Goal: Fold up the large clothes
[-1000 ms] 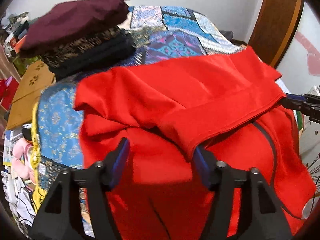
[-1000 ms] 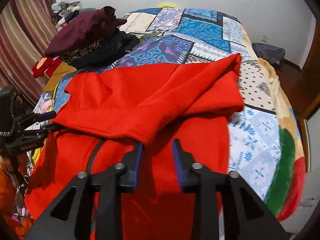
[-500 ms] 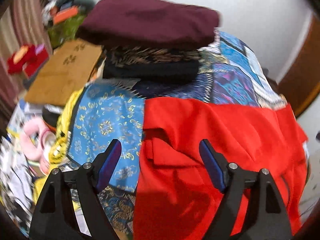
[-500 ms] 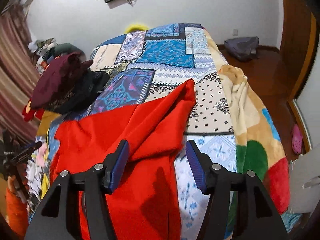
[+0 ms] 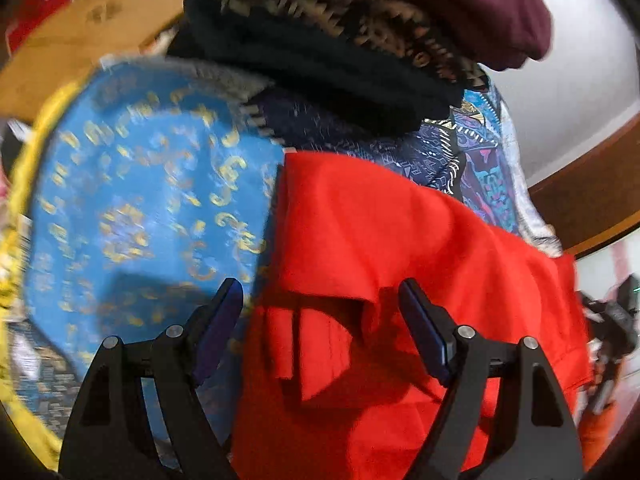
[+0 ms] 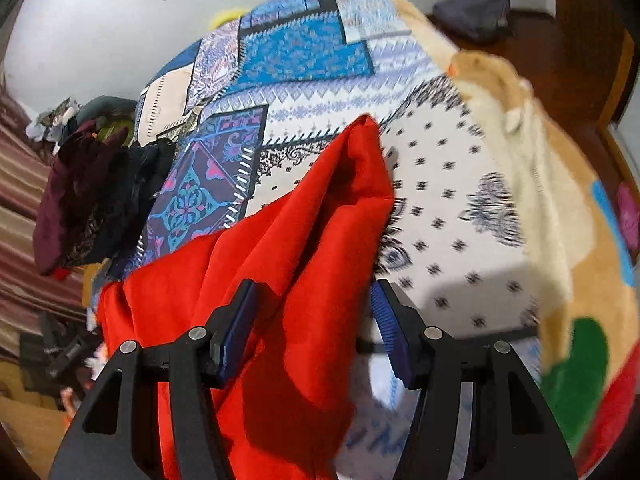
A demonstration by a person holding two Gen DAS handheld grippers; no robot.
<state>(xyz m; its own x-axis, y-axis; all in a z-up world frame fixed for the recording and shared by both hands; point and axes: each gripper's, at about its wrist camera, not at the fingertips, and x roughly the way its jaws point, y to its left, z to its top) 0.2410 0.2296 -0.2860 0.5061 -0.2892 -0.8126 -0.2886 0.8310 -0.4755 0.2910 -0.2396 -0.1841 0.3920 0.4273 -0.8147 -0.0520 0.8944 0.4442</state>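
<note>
A large red garment [image 5: 380, 240] lies partly folded on the patterned bedspread [image 6: 460, 184]. In the left wrist view its left edge with a small folded flap sits between the fingers of my left gripper [image 5: 322, 312], which is open and hovers just above it. In the right wrist view the red garment [image 6: 304, 248] runs to a raised fold at its right corner; my right gripper [image 6: 314, 316] is open, its fingers straddling that corner without holding it.
A stack of folded clothes [image 5: 360, 40], maroon on top of patterned and black ones, sits behind the garment's left side; it also shows in the right wrist view [image 6: 80, 196]. A blue and gold cloth [image 5: 140, 208] lies left of the garment. A grey bag [image 6: 472, 12] is on the floor.
Both grippers opened wider and moved apart: the left swung to the garment's left edge near the clothes stack, the right to its right corner. The garment stayed put.
</note>
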